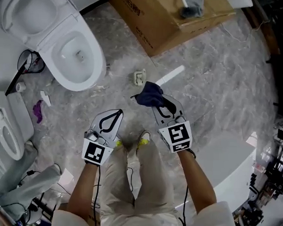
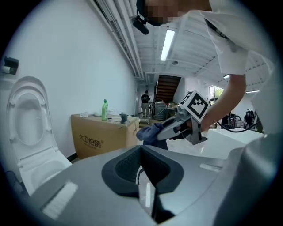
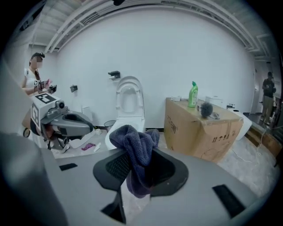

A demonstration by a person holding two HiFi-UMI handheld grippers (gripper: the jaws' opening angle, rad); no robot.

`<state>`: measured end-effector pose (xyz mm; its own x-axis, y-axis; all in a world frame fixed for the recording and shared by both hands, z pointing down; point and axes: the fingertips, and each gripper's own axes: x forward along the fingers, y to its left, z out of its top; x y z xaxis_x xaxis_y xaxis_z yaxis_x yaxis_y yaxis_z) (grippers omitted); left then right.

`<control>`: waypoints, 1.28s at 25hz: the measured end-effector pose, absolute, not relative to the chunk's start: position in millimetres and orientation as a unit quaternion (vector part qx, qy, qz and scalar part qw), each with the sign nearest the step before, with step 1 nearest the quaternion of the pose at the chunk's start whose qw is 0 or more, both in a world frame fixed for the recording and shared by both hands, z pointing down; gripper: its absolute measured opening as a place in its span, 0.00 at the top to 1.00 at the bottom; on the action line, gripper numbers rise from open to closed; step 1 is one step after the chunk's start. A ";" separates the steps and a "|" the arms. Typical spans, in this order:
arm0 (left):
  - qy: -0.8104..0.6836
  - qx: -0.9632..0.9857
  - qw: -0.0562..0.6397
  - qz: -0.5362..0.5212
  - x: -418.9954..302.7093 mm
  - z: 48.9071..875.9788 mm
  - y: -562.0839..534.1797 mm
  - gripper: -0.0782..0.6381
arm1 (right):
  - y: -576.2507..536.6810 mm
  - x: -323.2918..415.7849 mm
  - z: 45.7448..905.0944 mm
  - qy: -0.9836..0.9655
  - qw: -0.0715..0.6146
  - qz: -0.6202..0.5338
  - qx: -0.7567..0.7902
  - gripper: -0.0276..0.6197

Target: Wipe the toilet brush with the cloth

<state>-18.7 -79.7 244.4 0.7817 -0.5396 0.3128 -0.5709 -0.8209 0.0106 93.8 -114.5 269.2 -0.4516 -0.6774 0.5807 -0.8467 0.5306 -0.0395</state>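
Note:
My right gripper (image 1: pixel 157 98) is shut on a dark blue cloth (image 1: pixel 149 93), which bunches over its tips and hangs between the pads (image 3: pixel 135 148). My left gripper (image 1: pixel 117 112) is held level with it on the left, its jaws shut with nothing in them (image 2: pixel 140 149). From the left gripper view, the cloth (image 2: pixel 149 132) shows at the tip of the right gripper (image 2: pixel 167 129). The toilet brush (image 1: pixel 190 10) lies on top of the cardboard box, far ahead of both grippers; its grey bristle head (image 3: pixel 205 109) shows beside a green bottle (image 3: pixel 193 95).
An open white toilet (image 1: pixel 74 52) stands ahead on the left, a second toilet (image 1: pixel 8 133) nearer at the left edge. The cardboard box (image 1: pixel 153 27) sits ahead. A white tub (image 1: pixel 232 159) is at my right. Small litter (image 1: pixel 139 77) lies on the marble floor.

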 end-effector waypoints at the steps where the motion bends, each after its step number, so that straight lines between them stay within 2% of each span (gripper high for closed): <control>1: -0.303 0.939 0.061 0.149 -21.9 225.3 -78.7 0.89 | -109.2 93.3 251.4 -0.838 0.259 0.164 0.451 0.78; 14: -0.328 0.939 0.030 0.098 -9.8 9.2 -22.5 0.89 | -36.7 109.1 33.3 -0.841 0.208 0.128 0.483 0.78; 21: -0.363 0.928 0.052 0.066 -14.1 -50.4 12.8 0.89 | -1.4 118.4 -43.6 -0.838 0.169 0.108 0.508 0.78; 32: -0.387 0.920 0.049 0.039 -16.6 -116.8 20.5 0.89 | 35.7 81.8 -124.8 -0.867 0.135 0.068 0.475 0.78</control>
<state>-16.6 20.5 -116.8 0.6980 -0.7077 0.1094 -0.7153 -0.6962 0.0600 81.8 35.7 -124.8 -0.5120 -0.8057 0.2978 -0.8423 0.5390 0.0101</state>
